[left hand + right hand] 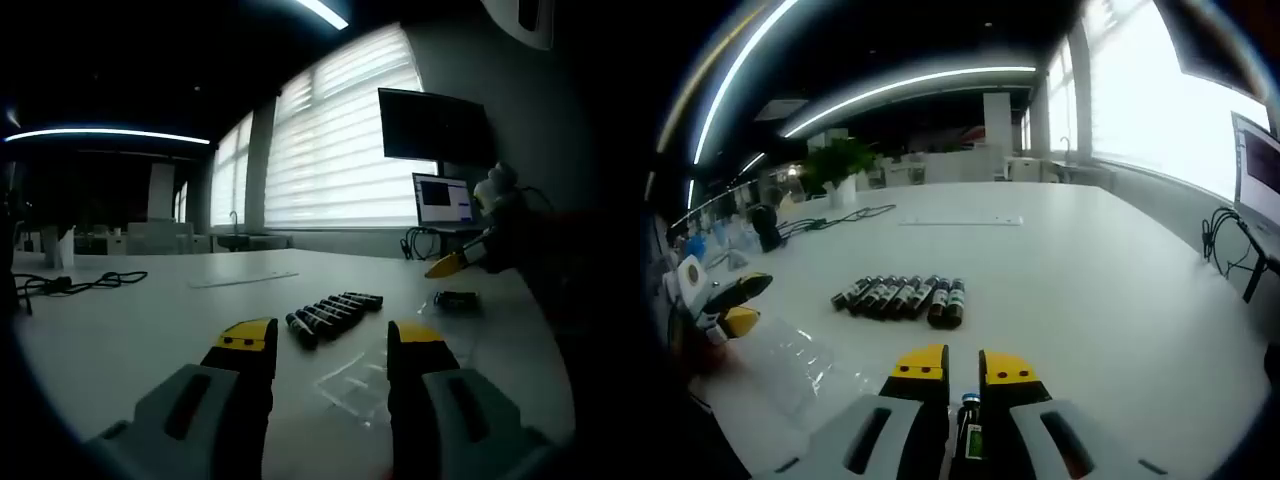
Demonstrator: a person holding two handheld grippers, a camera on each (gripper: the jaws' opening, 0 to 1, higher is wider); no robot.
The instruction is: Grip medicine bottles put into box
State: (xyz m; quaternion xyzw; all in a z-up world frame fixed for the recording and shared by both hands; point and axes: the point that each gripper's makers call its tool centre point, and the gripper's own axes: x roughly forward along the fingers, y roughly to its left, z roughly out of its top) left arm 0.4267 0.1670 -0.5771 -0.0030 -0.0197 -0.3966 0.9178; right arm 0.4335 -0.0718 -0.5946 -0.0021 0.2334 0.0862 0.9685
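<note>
1. Left gripper view: left gripper (pixel 330 350) hovering over the white table (pixel 130 330), jaws spread wide with nothing between them. Row of dark medicine bottles (pixel 332 312) lying side by side just ahead of the yellow tips. Clear plastic box (pixel 360 378) lying flat on the table near the right jaw, hard to make out against the white top. Right gripper (pixel 455 262) entering from the right edge, near a lone dark object (pixel 455 299) on the table; too small to identify.

2. Same view, advice: keep the empty jaws close to the clear box, ready to steady it. Approach low and square, since its transparent edges are easy to misjudge.

3. Right gripper view: right gripper (pixel 963 368) closed down narrow on a single bottle (pixel 967 440), blue cap showing between the yellow tips, green label below. Remaining bottles (pixel 902 296) in a tight row farther ahead. Clear box (pixel 790 365) to the left, beside the left gripper (pixel 735 300).

4. Same view, advice: likely step, carrying the held bottle to the box. Swing left, hold the grip firm, line the bottle up with the box opening, lower fully before easing off. Avoid nudging the row.
</note>
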